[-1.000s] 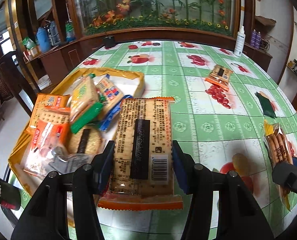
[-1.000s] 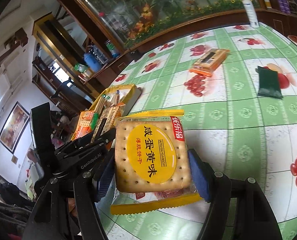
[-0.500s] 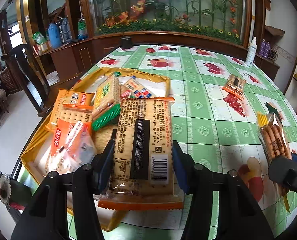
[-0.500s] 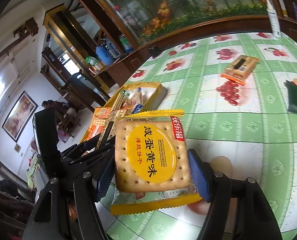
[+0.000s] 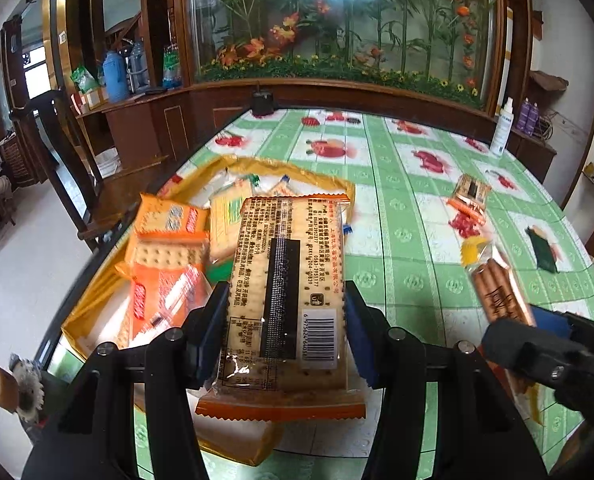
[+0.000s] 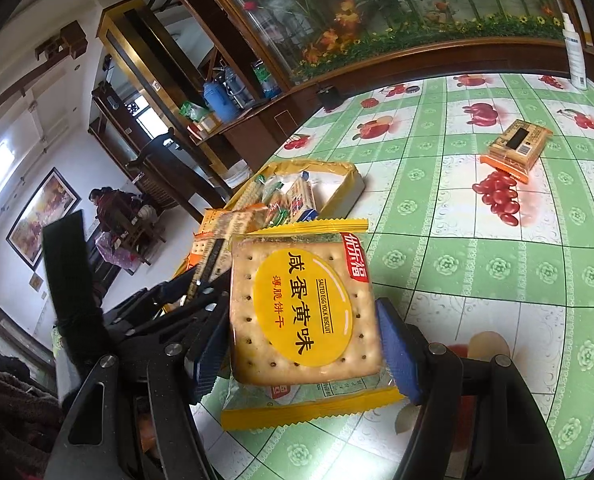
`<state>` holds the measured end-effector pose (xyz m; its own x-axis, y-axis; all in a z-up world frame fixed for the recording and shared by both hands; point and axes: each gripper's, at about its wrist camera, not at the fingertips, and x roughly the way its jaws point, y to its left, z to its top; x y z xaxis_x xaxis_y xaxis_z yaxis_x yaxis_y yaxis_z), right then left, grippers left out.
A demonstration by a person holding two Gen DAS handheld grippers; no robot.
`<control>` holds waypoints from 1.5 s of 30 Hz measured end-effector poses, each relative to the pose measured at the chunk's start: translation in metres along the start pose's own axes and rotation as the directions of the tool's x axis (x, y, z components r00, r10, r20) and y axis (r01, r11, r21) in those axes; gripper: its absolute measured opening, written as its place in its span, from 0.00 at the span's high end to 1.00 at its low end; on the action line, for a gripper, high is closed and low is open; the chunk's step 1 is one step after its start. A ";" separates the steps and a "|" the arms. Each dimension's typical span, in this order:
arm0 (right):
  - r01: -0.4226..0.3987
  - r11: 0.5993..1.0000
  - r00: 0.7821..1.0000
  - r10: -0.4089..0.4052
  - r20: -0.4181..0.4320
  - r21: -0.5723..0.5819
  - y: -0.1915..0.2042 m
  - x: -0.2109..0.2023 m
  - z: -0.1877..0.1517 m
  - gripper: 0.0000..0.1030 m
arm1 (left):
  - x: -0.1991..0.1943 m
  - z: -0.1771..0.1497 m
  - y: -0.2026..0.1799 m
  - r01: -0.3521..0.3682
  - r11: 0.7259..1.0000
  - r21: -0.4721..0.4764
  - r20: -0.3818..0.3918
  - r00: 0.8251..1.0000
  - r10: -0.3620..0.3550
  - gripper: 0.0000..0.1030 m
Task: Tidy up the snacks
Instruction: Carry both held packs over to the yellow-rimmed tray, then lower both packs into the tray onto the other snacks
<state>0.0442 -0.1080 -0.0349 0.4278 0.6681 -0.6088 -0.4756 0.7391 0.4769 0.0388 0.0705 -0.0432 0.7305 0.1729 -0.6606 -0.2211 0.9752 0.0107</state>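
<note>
My left gripper [image 5: 284, 332] is shut on an orange-edged cracker pack [image 5: 287, 292], back side up, held above the near end of the yellow snack box [image 5: 97, 292]. The box holds several cracker packs [image 5: 169, 256]. My right gripper [image 6: 305, 344] is shut on a yellow salted egg yolk biscuit pack [image 6: 303, 312], held above the table to the right of the box [image 6: 337, 172]. The right gripper and its pack [image 5: 501, 292] show at the right edge of the left wrist view.
A green fruit-print tablecloth [image 5: 409, 240] covers the table. One more orange cracker pack [image 6: 517, 144] and a dark green packet [image 5: 543, 248] lie far right. A white spray bottle [image 5: 501, 128] stands at the back edge. A wooden chair [image 5: 65, 168] stands left of the table.
Both grippers have risen and pulled back while keeping their packs. The left gripper has moved left, so the box now lies under and beyond its pack.
</note>
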 end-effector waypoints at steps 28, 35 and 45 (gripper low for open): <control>-0.035 0.997 0.999 0.033 -0.029 -0.073 0.032 0.073 0.057 0.31 | 0.026 0.027 0.087 -0.092 0.989 -0.112 -0.045 0.995 0.088 0.48; -0.012 0.996 0.999 0.009 -0.038 -0.085 0.040 0.109 0.076 0.31 | 0.049 0.056 0.077 -0.087 0.995 -0.050 -0.063 0.994 0.084 0.48; 0.027 0.995 0.997 -0.033 -0.064 -0.096 0.039 0.140 0.077 0.31 | 0.083 0.080 0.074 -0.109 0.994 -0.008 -0.105 0.989 0.107 0.48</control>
<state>0.1444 0.0213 -0.0528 0.3930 0.6366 -0.6635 -0.5359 0.7449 0.3973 0.1346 0.1678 -0.0375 0.6310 0.2613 -0.7305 -0.3045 0.9494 0.0766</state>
